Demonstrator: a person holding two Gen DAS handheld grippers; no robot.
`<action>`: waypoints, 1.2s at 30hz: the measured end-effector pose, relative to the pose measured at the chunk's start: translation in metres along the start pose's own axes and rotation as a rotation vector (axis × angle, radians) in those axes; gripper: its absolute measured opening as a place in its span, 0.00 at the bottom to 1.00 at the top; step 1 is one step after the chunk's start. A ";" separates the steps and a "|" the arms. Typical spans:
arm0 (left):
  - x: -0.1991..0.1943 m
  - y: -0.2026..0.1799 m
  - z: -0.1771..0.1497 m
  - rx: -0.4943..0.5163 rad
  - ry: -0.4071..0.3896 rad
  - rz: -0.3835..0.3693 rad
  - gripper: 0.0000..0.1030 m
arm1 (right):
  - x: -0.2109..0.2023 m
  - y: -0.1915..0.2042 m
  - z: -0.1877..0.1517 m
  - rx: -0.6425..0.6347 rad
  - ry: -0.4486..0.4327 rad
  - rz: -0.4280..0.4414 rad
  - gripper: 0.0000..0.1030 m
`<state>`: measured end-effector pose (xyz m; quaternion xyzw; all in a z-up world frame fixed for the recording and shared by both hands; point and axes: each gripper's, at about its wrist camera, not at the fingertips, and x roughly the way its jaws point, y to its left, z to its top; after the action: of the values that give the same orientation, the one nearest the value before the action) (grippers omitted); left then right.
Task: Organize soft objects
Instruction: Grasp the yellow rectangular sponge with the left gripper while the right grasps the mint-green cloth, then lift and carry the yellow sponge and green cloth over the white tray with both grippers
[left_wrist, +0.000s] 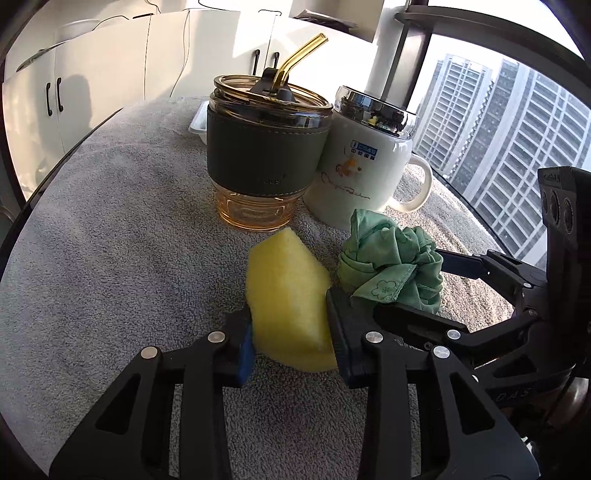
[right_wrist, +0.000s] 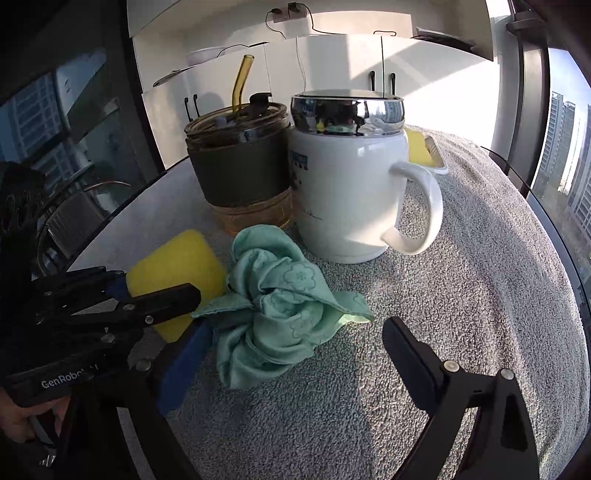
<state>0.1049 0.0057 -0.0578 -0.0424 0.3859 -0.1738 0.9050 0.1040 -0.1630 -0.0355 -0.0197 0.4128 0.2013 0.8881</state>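
My left gripper (left_wrist: 290, 341) is shut on a yellow sponge (left_wrist: 286, 295), its pads pressing both sides; the same sponge (right_wrist: 173, 266) shows at the left of the right wrist view with the left gripper (right_wrist: 162, 295) on it. A crumpled green cloth (left_wrist: 391, 267) lies on the grey towel just right of the sponge. My right gripper (right_wrist: 295, 354) is open with its fingers on either side of the green cloth (right_wrist: 280, 310); the left finger touches the cloth's edge. In the left wrist view the right gripper (left_wrist: 417, 291) comes in from the right.
A glass tumbler (left_wrist: 267, 155) with dark sleeve and amber straw and a white lidded mug (left_wrist: 365, 162) stand just behind the soft things. A white tray (right_wrist: 436, 155) holding another yellow sponge sits behind them. The grey towel (right_wrist: 480, 295) covers a round table by windows.
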 end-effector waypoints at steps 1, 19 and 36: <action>-0.003 0.003 -0.001 -0.002 -0.001 -0.001 0.31 | 0.001 0.001 0.001 -0.003 -0.001 0.010 0.91; -0.012 0.001 -0.003 0.005 -0.020 0.000 0.30 | -0.010 0.015 -0.007 -0.069 -0.031 0.052 0.27; -0.041 -0.009 0.000 0.043 -0.066 0.017 0.30 | -0.069 0.003 -0.008 -0.059 -0.098 -0.025 0.27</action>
<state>0.0757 0.0119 -0.0279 -0.0254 0.3522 -0.1730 0.9195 0.0570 -0.1853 0.0107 -0.0412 0.3625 0.2029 0.9087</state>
